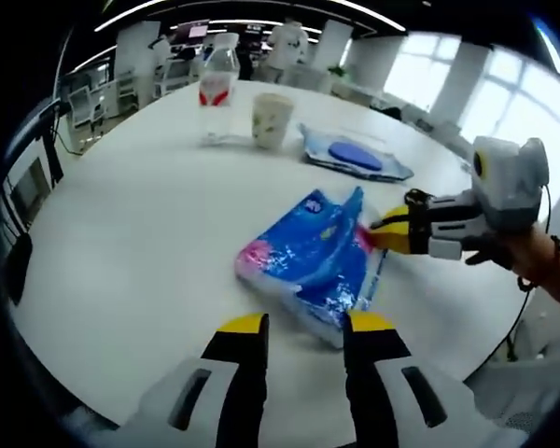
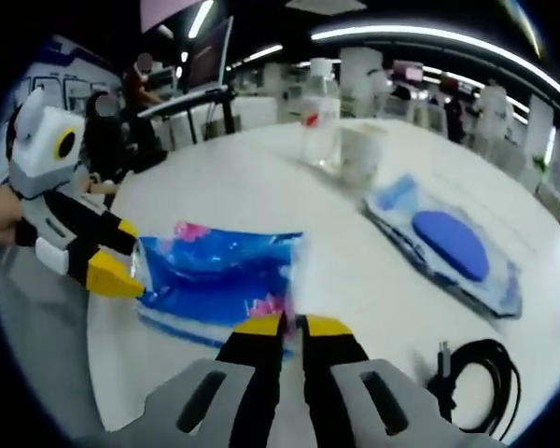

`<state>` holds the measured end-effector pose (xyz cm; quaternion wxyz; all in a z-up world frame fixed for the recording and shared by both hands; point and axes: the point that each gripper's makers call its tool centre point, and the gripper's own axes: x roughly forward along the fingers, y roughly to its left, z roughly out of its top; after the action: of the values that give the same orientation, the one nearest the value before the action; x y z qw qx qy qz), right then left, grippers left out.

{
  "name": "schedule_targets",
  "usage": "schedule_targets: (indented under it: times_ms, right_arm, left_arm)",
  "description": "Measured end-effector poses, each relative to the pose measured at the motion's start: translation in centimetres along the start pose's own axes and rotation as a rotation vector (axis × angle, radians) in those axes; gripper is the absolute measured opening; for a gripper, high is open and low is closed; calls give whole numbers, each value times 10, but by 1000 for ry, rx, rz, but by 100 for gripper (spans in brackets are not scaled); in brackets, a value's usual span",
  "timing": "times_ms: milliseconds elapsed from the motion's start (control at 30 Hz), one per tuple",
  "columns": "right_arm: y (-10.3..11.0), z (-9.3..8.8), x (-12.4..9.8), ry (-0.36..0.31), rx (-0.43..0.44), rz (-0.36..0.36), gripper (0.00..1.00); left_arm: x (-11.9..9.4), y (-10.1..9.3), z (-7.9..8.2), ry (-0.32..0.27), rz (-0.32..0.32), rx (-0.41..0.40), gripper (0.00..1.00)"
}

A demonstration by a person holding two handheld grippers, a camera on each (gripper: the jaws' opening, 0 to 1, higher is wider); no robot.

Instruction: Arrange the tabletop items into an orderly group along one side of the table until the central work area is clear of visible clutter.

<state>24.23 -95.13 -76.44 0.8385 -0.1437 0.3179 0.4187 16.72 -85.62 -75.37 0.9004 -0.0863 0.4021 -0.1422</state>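
A blue plastic tissue pack [image 1: 308, 252] with a pink patch lies on the white round table [image 1: 140, 233]. My left gripper [image 1: 306, 324] is open, its yellow tips on either side of the pack's near end. My right gripper [image 1: 385, 233] comes in from the right and pinches the wrapper's edge. In the right gripper view the tissue pack [image 2: 219, 271] lies just ahead of my right gripper [image 2: 292, 327], whose jaws are closed on its thin edge. The left gripper [image 2: 121, 254] stands open at the pack's far end.
A clear water bottle [image 1: 217, 89] and a paper cup [image 1: 272, 119] stand at the far side, next to a flat pack of wipes [image 1: 355, 154] with a blue lid. A black cable [image 2: 476, 369] lies near the table edge. Office desks and seated people are behind.
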Motion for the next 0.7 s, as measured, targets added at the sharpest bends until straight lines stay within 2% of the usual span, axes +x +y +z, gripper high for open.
schedule_targets:
  times_ms: [67, 200, 567, 700]
  right_arm:
    - [1, 0, -1, -2, 3, 4, 4]
    - [4, -2, -2, -3, 6, 12, 2]
    - [10, -2, -11, 1, 29, 21, 0]
    - [11, -5, -15, 23, -4, 7, 0]
  left_arm:
    - [0, 0, 1, -3, -2, 6, 21]
    - [-1, -6, -2, 11, -41, 5, 7]
    - [-5, -3, -3, 25, -35, -6, 3]
    - [-6, -7, -5, 33, -52, -13, 3]
